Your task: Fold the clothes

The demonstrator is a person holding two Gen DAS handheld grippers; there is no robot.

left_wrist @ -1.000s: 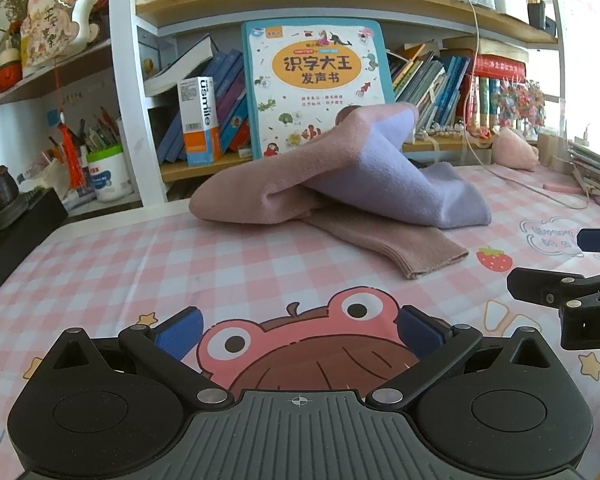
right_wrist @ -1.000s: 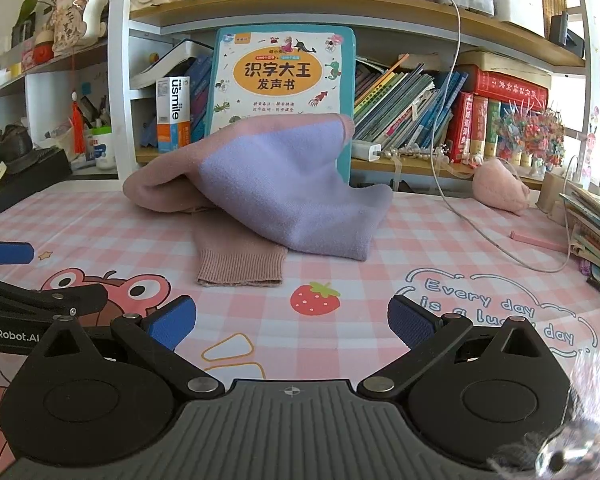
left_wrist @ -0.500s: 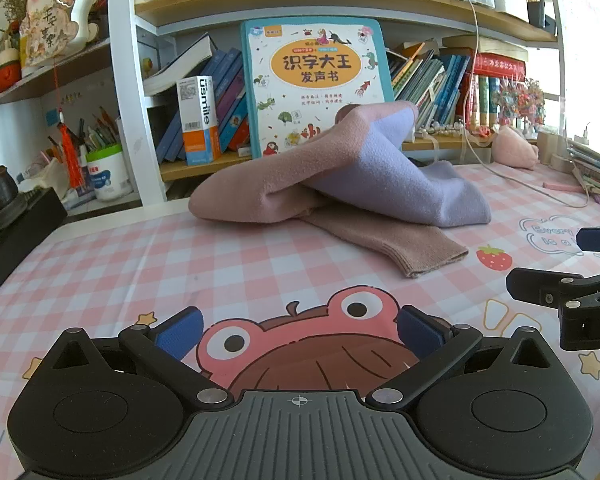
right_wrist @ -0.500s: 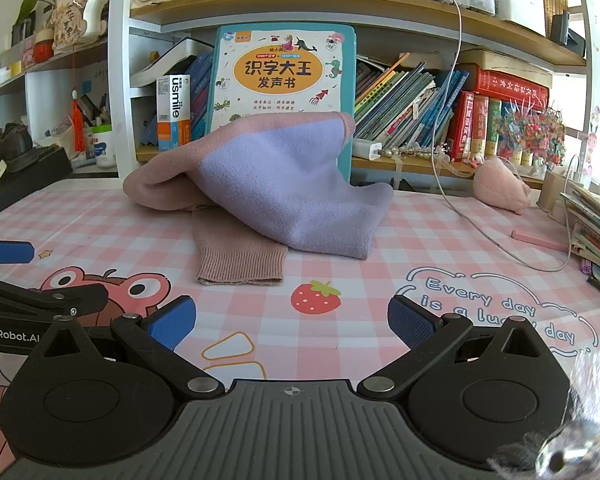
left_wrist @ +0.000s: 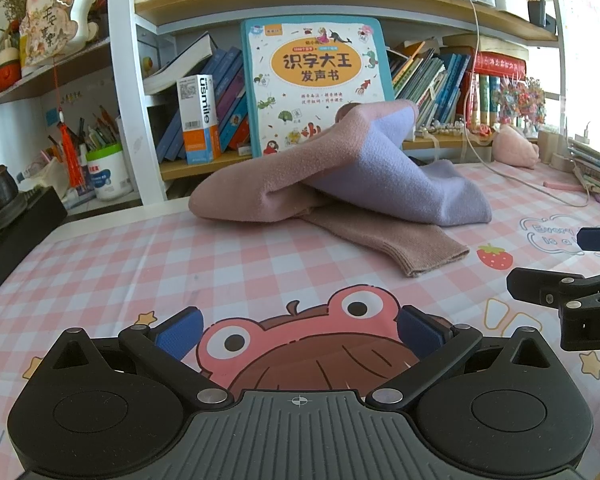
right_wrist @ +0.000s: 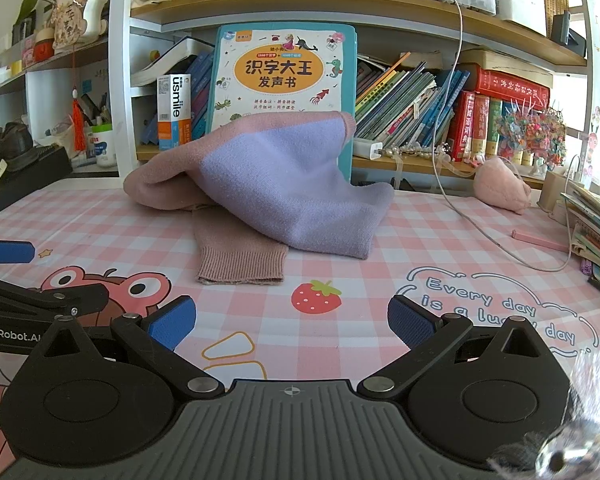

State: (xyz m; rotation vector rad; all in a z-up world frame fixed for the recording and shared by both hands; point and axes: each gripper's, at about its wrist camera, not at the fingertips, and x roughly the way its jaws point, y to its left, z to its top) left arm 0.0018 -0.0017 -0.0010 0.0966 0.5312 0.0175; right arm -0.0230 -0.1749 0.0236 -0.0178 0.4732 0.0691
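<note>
A pink and lilac knitted sweater lies in a loose heap toward the far side of the bench, just in front of the bookshelf. Its lilac panel is draped over the pink part, peaking high at the back and sloping down to the right, where a folded edge rests on the bench top. One pink sleeve sticks out from under the heap toward the near side, lying flat, its ribbed cuff nearest the cameras and close to a printed strawberry on the pink checked mat.

Both tongs hover low over the near part of the bench, well apart from the sweater. The left tongs are spread wide with nothing between the blue pads, above a cartoon frog print. The right tongs are likewise spread wide and empty; in the left wrist view they show at the right edge, and the left tongs show at the left edge of the right wrist view.

Behind the sweater a large children's book stands upright against the bookshelf, with rows of books to either side. A white cable trails across the bench on the right, near a pink plush toy
</note>
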